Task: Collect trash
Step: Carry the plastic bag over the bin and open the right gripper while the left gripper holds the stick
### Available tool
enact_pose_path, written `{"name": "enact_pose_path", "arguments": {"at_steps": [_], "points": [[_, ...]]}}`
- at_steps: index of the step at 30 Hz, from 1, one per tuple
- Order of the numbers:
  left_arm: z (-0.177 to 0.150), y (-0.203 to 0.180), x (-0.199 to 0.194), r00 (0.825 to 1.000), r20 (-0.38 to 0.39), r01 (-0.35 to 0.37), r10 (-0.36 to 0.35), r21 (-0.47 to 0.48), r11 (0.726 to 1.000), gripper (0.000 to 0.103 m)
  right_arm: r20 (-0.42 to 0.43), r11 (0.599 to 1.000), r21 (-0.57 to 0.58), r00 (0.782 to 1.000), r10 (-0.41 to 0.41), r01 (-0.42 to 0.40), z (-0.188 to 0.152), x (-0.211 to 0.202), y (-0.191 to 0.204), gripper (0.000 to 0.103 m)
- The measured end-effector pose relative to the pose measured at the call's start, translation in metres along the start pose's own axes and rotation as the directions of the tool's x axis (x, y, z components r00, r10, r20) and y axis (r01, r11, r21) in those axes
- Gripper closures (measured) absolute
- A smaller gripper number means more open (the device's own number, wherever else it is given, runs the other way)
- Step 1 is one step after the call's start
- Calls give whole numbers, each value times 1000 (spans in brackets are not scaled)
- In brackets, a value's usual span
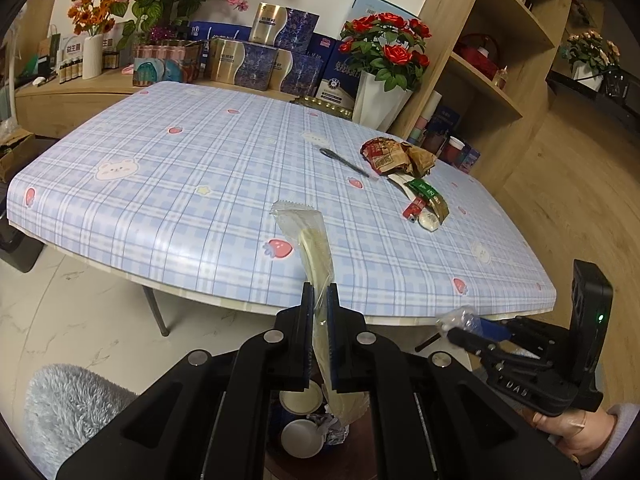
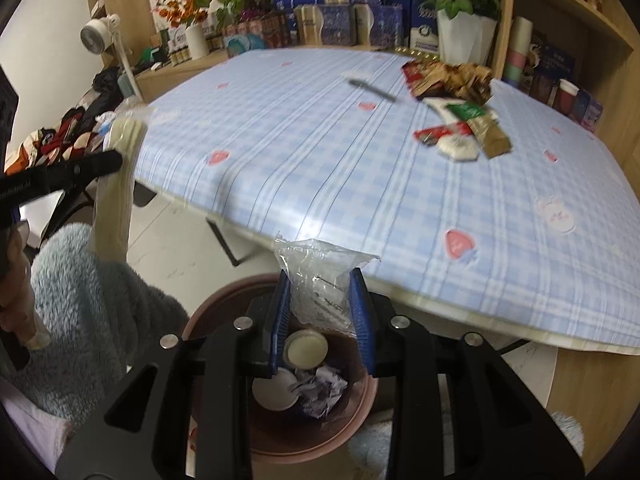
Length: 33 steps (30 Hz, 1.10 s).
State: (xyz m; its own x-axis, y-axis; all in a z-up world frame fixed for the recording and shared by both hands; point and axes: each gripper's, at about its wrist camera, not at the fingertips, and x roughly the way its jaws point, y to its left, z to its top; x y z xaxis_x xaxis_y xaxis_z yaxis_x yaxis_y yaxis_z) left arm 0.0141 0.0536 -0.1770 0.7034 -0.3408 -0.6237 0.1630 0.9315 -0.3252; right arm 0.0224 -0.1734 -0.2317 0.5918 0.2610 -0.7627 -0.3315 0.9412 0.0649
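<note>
My left gripper [image 1: 320, 296] is shut on a long clear wrapper with a cream strip inside [image 1: 310, 240], held upright over the bin; it also shows in the right wrist view [image 2: 116, 184]. My right gripper [image 2: 322, 280] is shut on a crumpled clear plastic wrapper [image 2: 320, 268], held above the pink trash bin [image 2: 360, 412]. The bin holds paper cups [image 2: 306, 346] and crumpled foil. More trash lies on the table: a crumpled brown and red wrapper [image 1: 394, 154], small sachets [image 1: 426, 200] and a black pen [image 1: 344, 162].
The table [image 1: 180, 184] has a blue checked cloth and stands just beyond the bin. Boxes, flower pots [image 1: 384, 96] and wooden shelves [image 1: 488, 92] stand behind it. A fan [image 2: 98, 32] stands at the left. A fluffy grey sleeve [image 2: 92, 312] lies beside the bin.
</note>
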Motion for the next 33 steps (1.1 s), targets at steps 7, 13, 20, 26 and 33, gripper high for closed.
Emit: {"name": "enact_pose_path", "arguments": {"at_steps": [7,13,20,26,33], "points": [[-8,7,11,1000,-24,-1,1,-9,1000,97,-82,999,-16,996,34,-36,-13,29,12,71],[-15,13,22,998,-58,-5,4,-29,1000,97,-182,998,-39,983,34,-42,-26,56,18,71],[-19,18,28,997,-74,-5,2,-37,999,97,-285,996,-80,959,10,-34,-37,80,27,71],[-21,18,30,997,-81,8,-11,-35,999,97,-337,995,-93,941,0,-33,-44,90,32,70],[-23,16,30,996,-86,13,-16,-32,999,97,-342,994,-104,940,3,-42,-44,92,35,68]]}}
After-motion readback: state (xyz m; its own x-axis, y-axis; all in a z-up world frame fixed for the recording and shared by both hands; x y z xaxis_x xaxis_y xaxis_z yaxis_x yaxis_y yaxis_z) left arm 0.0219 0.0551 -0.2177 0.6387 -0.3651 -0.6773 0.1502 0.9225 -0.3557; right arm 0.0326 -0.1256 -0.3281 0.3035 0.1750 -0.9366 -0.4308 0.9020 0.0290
